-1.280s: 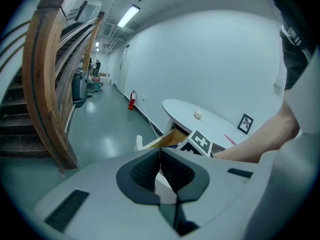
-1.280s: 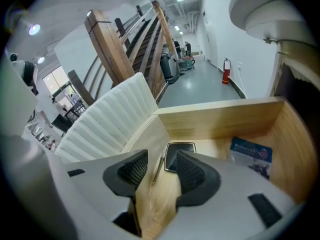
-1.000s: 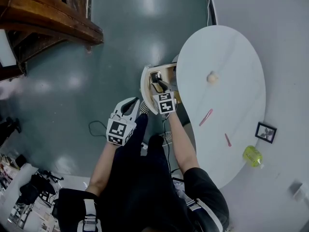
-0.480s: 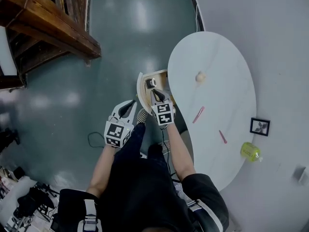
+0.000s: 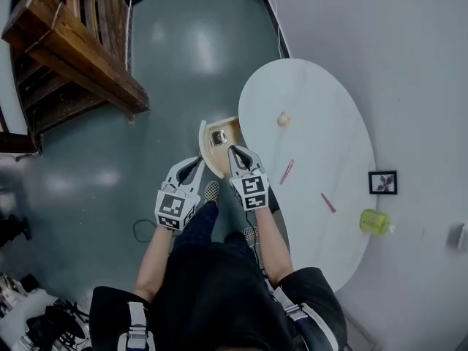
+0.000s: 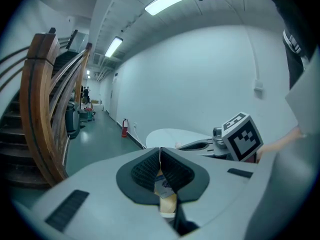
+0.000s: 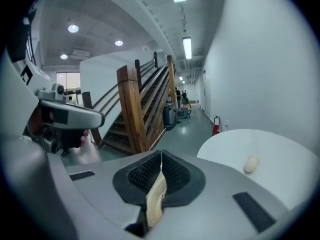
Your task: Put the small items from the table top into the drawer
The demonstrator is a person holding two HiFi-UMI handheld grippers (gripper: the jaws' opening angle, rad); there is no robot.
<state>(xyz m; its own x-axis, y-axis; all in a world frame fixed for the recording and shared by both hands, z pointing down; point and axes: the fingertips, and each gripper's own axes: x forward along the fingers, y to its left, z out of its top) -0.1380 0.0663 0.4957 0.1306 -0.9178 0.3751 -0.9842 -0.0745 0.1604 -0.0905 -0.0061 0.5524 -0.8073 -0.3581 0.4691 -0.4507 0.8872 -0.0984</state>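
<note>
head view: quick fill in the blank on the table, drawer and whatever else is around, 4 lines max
1. The white oval table carries ___ thin pink sticks.
2. The drawer at the table's edge stands ___.
3. The cream ball lies on the ___, not in the drawer.
4. The staircase left of the table is made of ___.

Missing words: two; open; table; wood

Left tool [image 5: 197, 161] jaws together; right tool [image 5: 233, 151] jaws just closed, nothing between.
</note>
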